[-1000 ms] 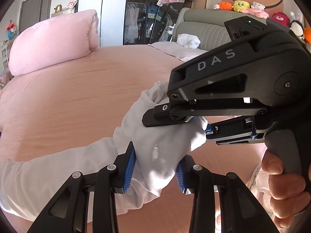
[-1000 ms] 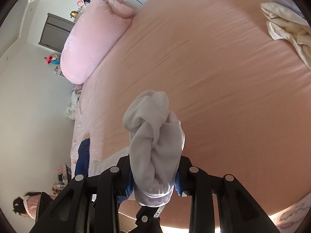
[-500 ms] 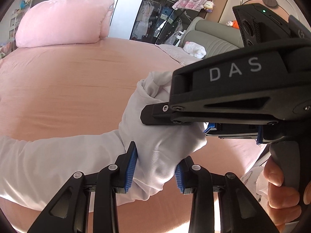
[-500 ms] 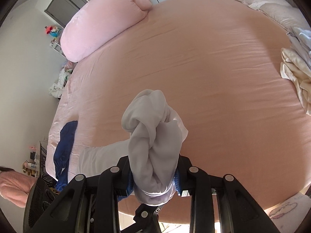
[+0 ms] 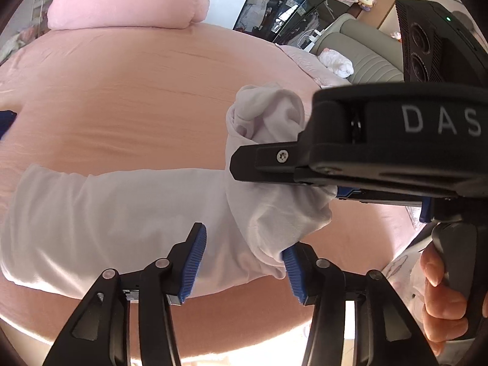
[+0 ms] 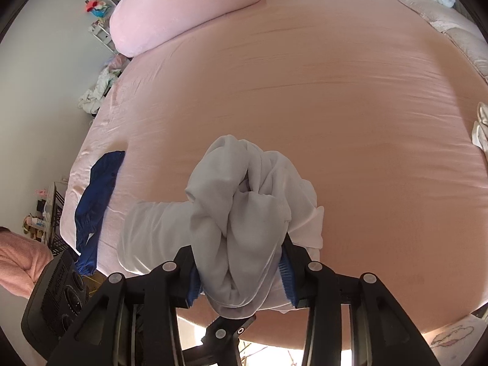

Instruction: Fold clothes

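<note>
A white garment [image 5: 106, 213] lies stretched across the near edge of the pink bed [image 5: 122, 97], its right end bunched up. My left gripper [image 5: 242, 267] straddles that end and its jaws are opening. The left pad stands clear of the cloth and the right pad only brushes a fold. In the right wrist view the bunched end of the white garment [image 6: 244, 213] sits between the blue pads of my right gripper [image 6: 241, 279]. Those jaws are opening too, and the cloth sits loose. The right gripper's upper finger [image 5: 262, 158] crosses the bunch in the left wrist view.
A blue garment [image 6: 97, 195] lies at the bed's left edge. At the far end rests a pink pillow [image 6: 183, 9], and a cream cloth [image 6: 480, 131] sits at the right edge. A person's hand [image 5: 442, 289] holds the right gripper's handle. A pink sleeve [image 6: 18, 268] shows lower left.
Both grippers' jaws have spread wider and slackened their hold on the white garment. Both views have swung, and more of the garment now lies flat on the bed.
</note>
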The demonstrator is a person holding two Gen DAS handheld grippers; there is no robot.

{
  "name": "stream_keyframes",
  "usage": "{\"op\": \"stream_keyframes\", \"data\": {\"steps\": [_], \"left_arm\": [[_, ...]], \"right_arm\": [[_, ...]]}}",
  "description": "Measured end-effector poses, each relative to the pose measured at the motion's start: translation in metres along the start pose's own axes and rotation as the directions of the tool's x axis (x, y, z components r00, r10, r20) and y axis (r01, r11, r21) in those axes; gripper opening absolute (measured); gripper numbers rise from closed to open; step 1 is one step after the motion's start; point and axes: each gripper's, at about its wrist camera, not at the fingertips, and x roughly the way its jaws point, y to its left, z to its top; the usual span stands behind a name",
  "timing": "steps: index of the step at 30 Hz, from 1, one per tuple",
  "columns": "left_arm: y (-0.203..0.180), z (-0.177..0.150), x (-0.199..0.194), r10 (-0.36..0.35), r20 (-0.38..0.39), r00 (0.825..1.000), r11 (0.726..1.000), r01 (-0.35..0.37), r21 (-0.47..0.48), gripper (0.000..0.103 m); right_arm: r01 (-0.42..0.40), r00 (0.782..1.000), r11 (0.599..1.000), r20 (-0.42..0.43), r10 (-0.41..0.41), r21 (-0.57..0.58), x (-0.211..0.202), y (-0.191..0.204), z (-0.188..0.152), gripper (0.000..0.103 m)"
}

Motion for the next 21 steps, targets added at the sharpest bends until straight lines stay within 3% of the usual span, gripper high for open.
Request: {"op": "stream_keyframes", "data": {"steps": [5,10,17,19,20,21], "left_arm": [[0.023,-0.002,-0.007,-0.023,-0.036,0.999,0.997,0.021,-0.071,0.052],[0.052,-0.002,-0.022,-0.074,-0.042,0.996,0.983,0.066,-0.172,0.052],[0.091,0.006,-0.05,-0.047,-0.009,0.999,0.969,0.044,-0.244,0.052],[0.098,-0.018,-0.058,-0.076,0.002,0.997,0.958,0.074,-0.278,0.06],[0.098,-0.015,-0.055,-0.091,0.0,0.996,0.952,0.087,-0.292,0.073],[0.099,-0.012,-0.052,-0.106,-0.001,0.994,0.947,0.1,-0.305,0.078]], "right_arm": [[-0.117,0.992,0.99,-0.029,0.119,0.075,0.007,-0.005,-0.001,0.058],[-0.26,0.962,0.95,-0.04,0.27,0.176,0.008,-0.018,-0.001,0.064],[-0.268,0.961,0.931,-0.001,0.277,0.249,-0.007,-0.05,-0.003,0.067],[-0.237,0.969,0.935,0.001,0.246,0.263,-0.007,-0.059,-0.002,0.067],[-0.234,0.97,0.933,0.0,0.243,0.274,-0.006,-0.064,-0.003,0.067],[-0.23,0.971,0.931,0.0,0.24,0.284,-0.004,-0.068,-0.003,0.067]]}}
